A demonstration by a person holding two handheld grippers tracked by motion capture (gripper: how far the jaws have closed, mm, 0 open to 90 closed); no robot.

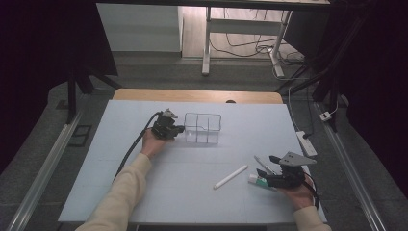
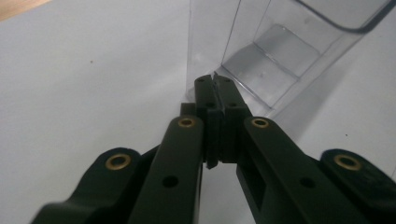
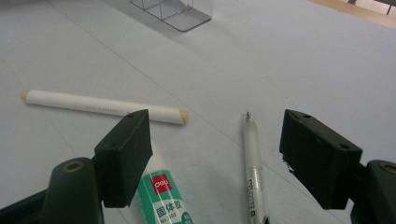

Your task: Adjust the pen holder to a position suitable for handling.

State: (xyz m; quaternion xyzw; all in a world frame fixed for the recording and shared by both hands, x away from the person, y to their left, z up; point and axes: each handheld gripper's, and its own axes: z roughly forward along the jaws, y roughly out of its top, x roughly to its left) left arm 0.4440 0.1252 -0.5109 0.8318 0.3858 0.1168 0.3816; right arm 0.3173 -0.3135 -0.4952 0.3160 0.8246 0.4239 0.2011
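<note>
A clear plastic organizer (image 1: 202, 128), divided into compartments, stands upright at the table's middle. Near right lie a green-and-white glue stick (image 3: 164, 199), a clear pen (image 3: 253, 170) beside it, and a white stick (image 3: 103, 106) further left.

The left gripper (image 1: 180, 128) is sitting far out on the table, and its jaws are pressed tight together. The right gripper (image 1: 264, 180) is staying near the person, with its jaws spread wide apart.

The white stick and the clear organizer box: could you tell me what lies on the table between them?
Nothing: in the high view, bare table separates the white stick from the clear organizer box; the right gripper view agrees.
</note>
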